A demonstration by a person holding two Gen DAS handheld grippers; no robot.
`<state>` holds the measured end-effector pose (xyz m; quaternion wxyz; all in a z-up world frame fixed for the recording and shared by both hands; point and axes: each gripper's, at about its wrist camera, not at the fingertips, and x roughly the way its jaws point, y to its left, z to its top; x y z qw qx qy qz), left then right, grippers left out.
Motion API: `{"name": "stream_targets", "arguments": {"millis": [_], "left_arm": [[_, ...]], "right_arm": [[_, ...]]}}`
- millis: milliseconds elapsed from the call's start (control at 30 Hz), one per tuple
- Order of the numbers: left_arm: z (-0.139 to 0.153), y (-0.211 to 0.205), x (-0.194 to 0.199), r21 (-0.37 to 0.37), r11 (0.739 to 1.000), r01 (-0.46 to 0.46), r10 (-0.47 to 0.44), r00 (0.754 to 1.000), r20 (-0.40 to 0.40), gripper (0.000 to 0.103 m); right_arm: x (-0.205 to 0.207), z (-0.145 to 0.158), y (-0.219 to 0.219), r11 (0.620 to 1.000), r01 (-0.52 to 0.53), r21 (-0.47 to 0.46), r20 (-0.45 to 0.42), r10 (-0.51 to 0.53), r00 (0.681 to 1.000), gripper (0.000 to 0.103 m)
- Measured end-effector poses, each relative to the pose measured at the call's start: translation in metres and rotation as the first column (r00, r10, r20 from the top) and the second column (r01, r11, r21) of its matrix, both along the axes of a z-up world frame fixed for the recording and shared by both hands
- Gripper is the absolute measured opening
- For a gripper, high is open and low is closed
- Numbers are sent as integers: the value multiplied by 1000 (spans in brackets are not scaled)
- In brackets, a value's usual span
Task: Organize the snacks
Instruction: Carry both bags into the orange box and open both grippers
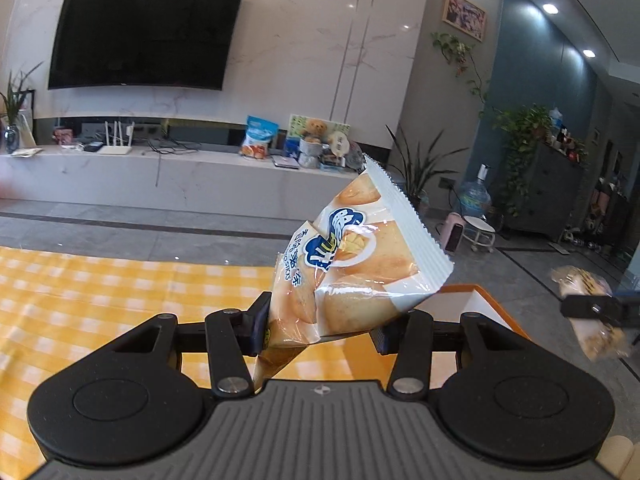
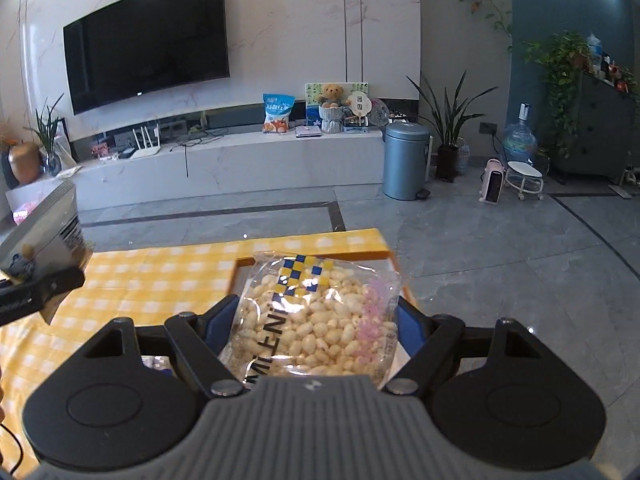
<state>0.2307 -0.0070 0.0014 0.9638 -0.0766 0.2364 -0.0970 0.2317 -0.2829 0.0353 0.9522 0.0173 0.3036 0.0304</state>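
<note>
**Two snack packs held above a tray**

The chip bag [image 1: 352,256] is pinched at its lower end between the left gripper [image 1: 320,332] fingers, its long axis slanting up and to the right. The puffed-snack pack [image 2: 316,316] fills the right gripper [image 2: 316,328], clamped by its sides. An orange-rimmed tray [image 2: 320,258] lies just beyond and below both, nearer the right gripper. It rests on a yellow checked cloth [image 2: 168,280]. Farther off are grey floor tiles, a marble TV bench [image 2: 224,164], a wall television [image 2: 148,40], a bin [image 2: 406,160] and houseplants.
</note>
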Motion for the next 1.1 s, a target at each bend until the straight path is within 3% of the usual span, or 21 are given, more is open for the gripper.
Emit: {"name": "stream_targets", "arguments": {"millis": [233,333,567,767,933,1100], "left_arm": [[-11,-6,0,9,1000,26,-26,998,-59,55],[-15,-5,-1,11,1000,28,-27,997,-76,55],[-25,1,-8,-34,998,48,-50,997,-51,55],[-28,3,-3,-39,999,37,-40,996,-85,55],[-27,8,-4,-29,998,46,-49,994,-94,55],[-25,7,-7,-28,999,40,-43,994,-96,55]], "right_arm": [[69,-45,-13,996,-49,-75,-156,37,987,78],[102,-81,-16,992,-43,-120,-261,10,965,78],[151,-138,-8,966,-103,-238,-398,0,917,78],[161,-156,14,902,-221,-370,-435,41,899,79],[160,-162,16,868,-285,-407,-501,48,864,91],[148,-145,14,875,-254,-412,-452,46,891,91]]}}
